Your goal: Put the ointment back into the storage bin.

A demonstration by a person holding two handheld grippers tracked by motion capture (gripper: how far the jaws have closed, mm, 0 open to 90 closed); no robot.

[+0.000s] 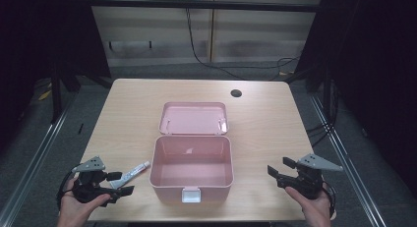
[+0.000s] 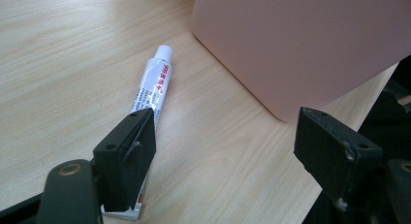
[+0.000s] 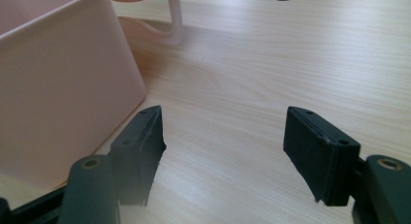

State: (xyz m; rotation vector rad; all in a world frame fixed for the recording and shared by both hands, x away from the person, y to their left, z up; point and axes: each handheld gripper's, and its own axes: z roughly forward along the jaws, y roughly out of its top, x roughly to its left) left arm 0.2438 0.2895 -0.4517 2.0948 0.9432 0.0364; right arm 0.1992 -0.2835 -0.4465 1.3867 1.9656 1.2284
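The room behind is dark, and the light wooden surface (image 1: 275, 119) carries a pink box (image 1: 191, 169) in the middle of the frame, with its lid (image 1: 193, 118) folded back flat behind it. The box looks empty. A small white tube (image 1: 132, 173) lies on the surface just left of the box, in the lower left of the frame.

My left gripper (image 1: 117, 183) is spread wide and sits low over the crimped end of the tube; in the left gripper view the tube (image 2: 154, 88) runs past one jaw, not yet pinched. My right gripper (image 1: 279, 170) is spread too, holding nothing, at the lower right beside the box.

I judge this is the approach to pick the tube. Next I must center my jaws across it, then close.
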